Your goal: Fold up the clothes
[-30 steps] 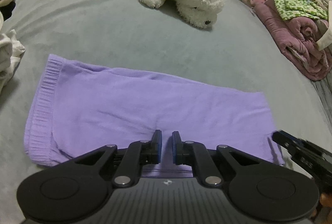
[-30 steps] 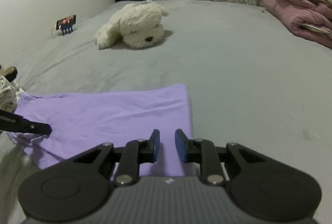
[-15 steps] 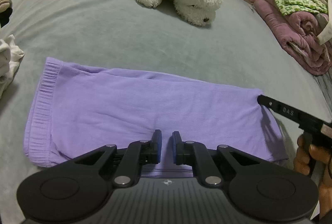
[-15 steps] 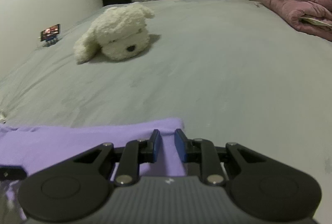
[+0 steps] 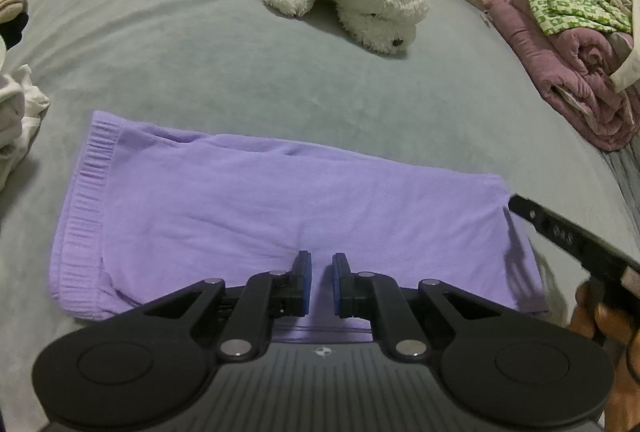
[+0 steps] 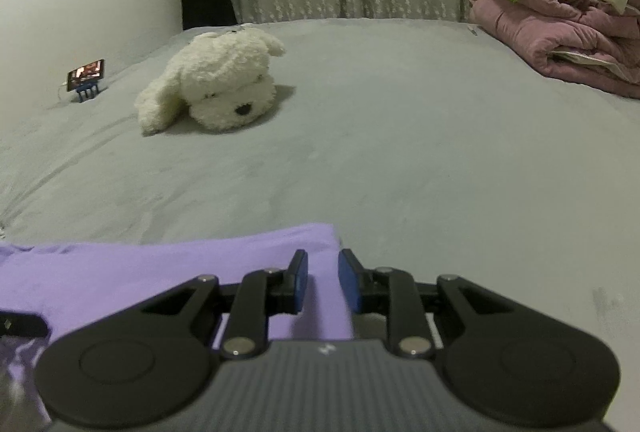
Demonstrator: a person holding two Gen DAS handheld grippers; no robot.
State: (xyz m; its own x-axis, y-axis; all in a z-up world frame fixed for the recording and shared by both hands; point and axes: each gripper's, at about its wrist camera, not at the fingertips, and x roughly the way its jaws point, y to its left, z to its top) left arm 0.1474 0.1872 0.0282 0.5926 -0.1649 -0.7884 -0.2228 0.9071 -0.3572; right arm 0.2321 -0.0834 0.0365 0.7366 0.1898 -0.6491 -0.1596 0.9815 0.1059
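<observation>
Your right tool [image 6: 322,280], narrow w/ nothing gripped, has slid to the purple garment's [image 5: 280,216] right corner, left tool [image 5: 319,282] narrow too—ready to pinch.

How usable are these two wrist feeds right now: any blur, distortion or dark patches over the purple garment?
Left wrist view: dim even light, strong fisheye bowing of the bed, purple garment sharp, the right gripper at the frame's right edge casting a soft shadow on it. Right wrist view: foreground soft, bottom left corner smeared, plush dog fairly clear.
</observation>
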